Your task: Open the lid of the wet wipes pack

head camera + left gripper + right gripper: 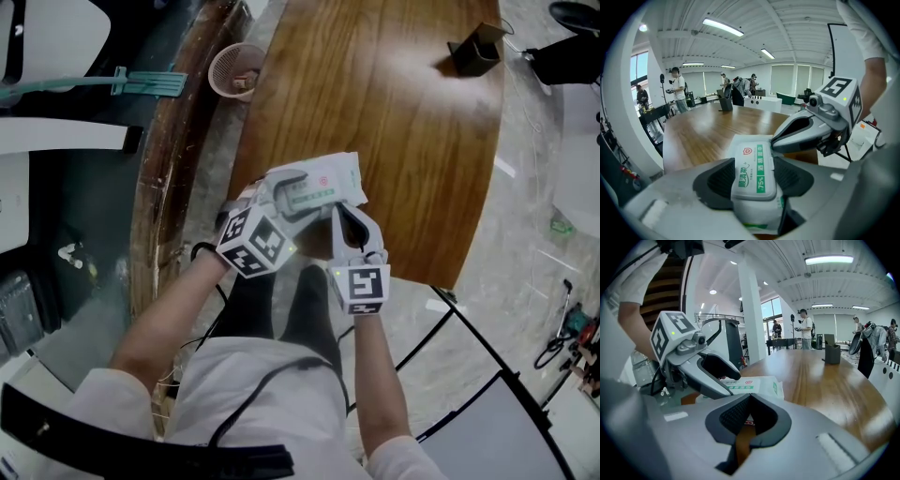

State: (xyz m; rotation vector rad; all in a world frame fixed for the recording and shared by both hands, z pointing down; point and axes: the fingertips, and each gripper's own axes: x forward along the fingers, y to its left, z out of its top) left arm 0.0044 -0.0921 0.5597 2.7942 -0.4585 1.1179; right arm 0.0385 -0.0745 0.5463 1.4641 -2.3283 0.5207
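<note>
The wet wipes pack (pixel 323 187) is white with a green label and is held just above the near edge of the wooden table (pixel 412 141). My left gripper (pixel 286 199) is shut on the pack's body, and its white lid (pixel 752 166) lies flat between the dark pads (pixel 723 182). The right gripper (pixel 339 216) comes in from the near right. Its tips (pixel 774 140) meet the lid's far right edge. In the right gripper view its jaws (pixel 749 417) are closed, with a sliver of white and red print between them.
A dark pen holder (pixel 476 49) stands on the far right of the table. A pink basket (pixel 234 70) sits on the floor off its left edge. Several people stand around tables far across the room (pixel 677 91).
</note>
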